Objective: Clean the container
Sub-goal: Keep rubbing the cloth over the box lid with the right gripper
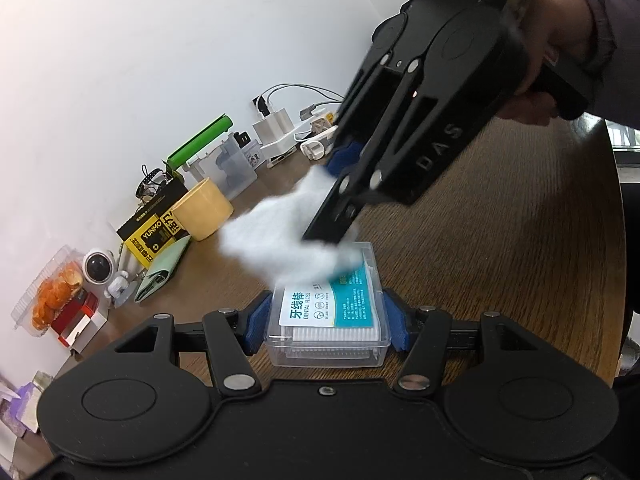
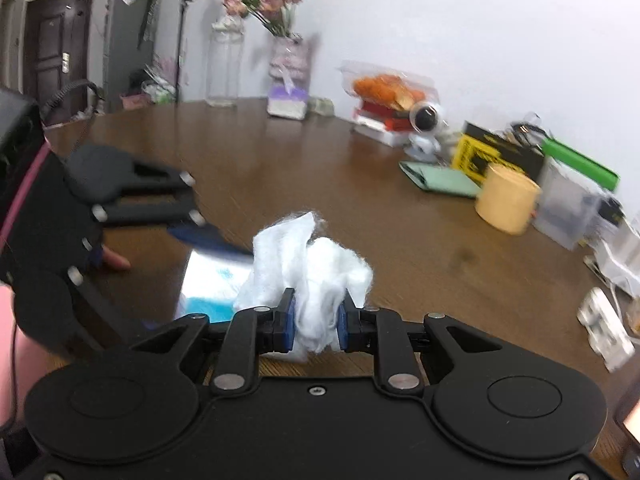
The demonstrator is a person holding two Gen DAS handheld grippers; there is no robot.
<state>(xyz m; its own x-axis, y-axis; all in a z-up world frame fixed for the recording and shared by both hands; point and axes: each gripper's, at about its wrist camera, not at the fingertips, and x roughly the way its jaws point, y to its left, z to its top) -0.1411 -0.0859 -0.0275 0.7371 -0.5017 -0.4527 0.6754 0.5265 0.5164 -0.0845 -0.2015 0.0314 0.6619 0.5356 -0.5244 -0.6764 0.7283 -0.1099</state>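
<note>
Clamping box (image 1: 328, 320) on table (image 1: 500, 240), left gripper (image 1: 326, 322) pinches its sides; right gripper (image 2: 316, 322) grips wipe (image 2: 312, 264) on lid. Risk: hard swipe skids box out of pads, or wipe slips free.

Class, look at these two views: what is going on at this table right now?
A person holds a gripper in each hand. The left gripper has its jaws closed on the sides of a clear plastic dental floss box, which sits on the brown wooden table. The right gripper is clamped on a crumpled white cloth and presses it on the box's lid, apparently wiping it.
</note>
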